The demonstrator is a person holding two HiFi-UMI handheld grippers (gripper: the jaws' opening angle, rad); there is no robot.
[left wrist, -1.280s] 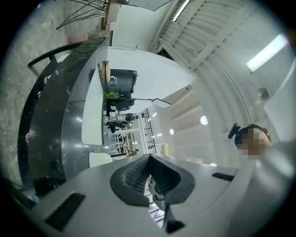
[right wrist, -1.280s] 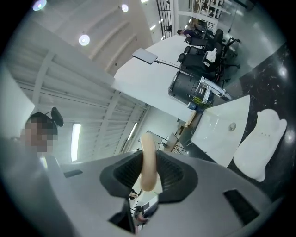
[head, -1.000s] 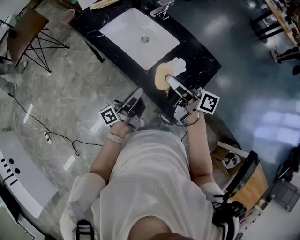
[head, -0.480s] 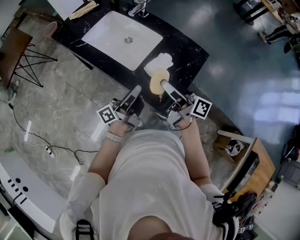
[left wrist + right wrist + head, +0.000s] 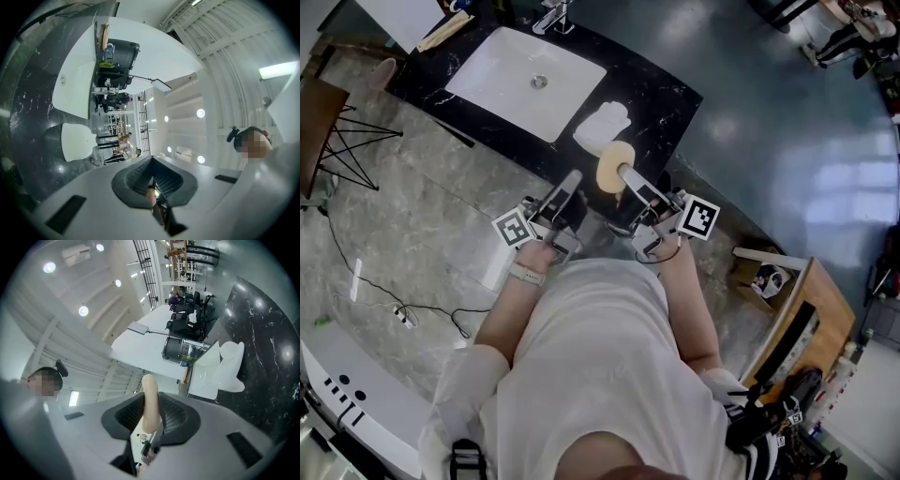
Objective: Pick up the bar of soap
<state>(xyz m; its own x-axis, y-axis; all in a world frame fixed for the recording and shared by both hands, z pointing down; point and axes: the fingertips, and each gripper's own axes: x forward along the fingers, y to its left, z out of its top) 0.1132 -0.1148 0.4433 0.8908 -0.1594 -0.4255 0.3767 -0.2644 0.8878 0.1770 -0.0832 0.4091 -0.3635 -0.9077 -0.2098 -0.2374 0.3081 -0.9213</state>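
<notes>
The bar of soap [image 5: 612, 167] is a pale beige disc held edge-on in my right gripper [image 5: 625, 175], over the near edge of the black marble counter [image 5: 661, 94]. In the right gripper view the soap [image 5: 150, 401] stands upright between the ribbed pads, with the right gripper [image 5: 151, 414] shut on it. A white soap dish [image 5: 600, 122] lies on the counter just beyond the soap, beside the white sink [image 5: 511, 70]. My left gripper [image 5: 568, 190] hovers left of the soap. In its own view the left gripper [image 5: 152, 180] is shut with nothing in it.
A faucet [image 5: 551, 14] stands behind the sink. A folding chair [image 5: 328, 117] and floor cables [image 5: 403, 314] are at the left. A wooden table [image 5: 811, 323] and an open box [image 5: 761, 278] sit at the right. The dish [image 5: 77, 141] also shows in the left gripper view.
The right gripper has kept hold of the soap and drawn it back from the white dish toward the person's body. The counter has drifted up and left in the head view.
</notes>
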